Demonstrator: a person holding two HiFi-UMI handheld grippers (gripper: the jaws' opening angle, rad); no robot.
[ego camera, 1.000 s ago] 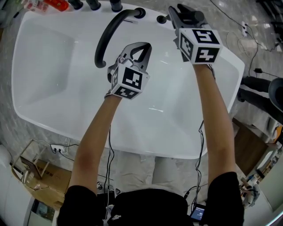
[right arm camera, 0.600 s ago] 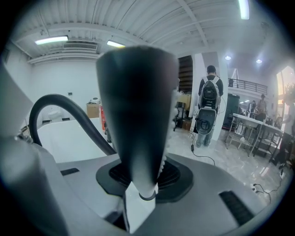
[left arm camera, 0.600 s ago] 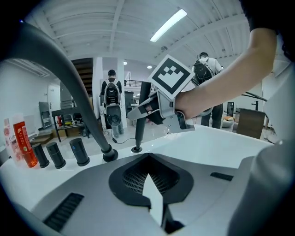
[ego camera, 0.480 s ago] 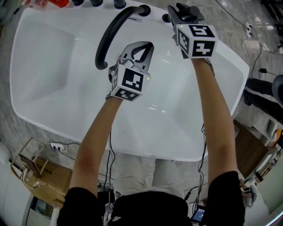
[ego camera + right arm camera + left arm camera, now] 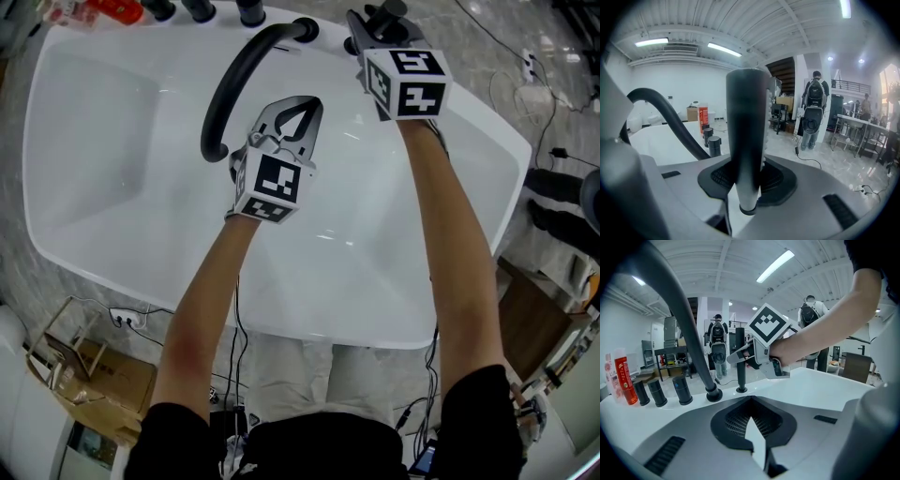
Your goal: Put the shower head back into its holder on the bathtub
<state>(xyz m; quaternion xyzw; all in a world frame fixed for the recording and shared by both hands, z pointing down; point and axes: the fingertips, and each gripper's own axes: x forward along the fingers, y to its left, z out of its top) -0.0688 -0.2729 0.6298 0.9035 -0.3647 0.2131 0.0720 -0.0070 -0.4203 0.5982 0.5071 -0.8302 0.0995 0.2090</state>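
Note:
The black shower head (image 5: 746, 140) stands upright between the jaws of my right gripper (image 5: 745, 190), which is shut on it. In the head view that gripper (image 5: 371, 26) hangs at the far rim of the white bathtub (image 5: 94, 141), beside the small black holder ring (image 5: 349, 41). The left gripper view shows the shower head (image 5: 740, 369) as a black post whose lower end meets the holder (image 5: 740, 390) on the rim. My left gripper (image 5: 307, 103) is shut and empty, hovering over the tub's inside near the arched black spout (image 5: 234, 80).
Three black knobs (image 5: 199, 9) and a red bottle (image 5: 117, 9) line the far rim left of the spout. A cardboard box (image 5: 103, 375) and cables lie on the floor near the tub. People with backpacks (image 5: 814, 112) stand in the room behind.
My right gripper has sunk a little and shifted toward the far rim, carrying the shower head. The left gripper has hardly moved.

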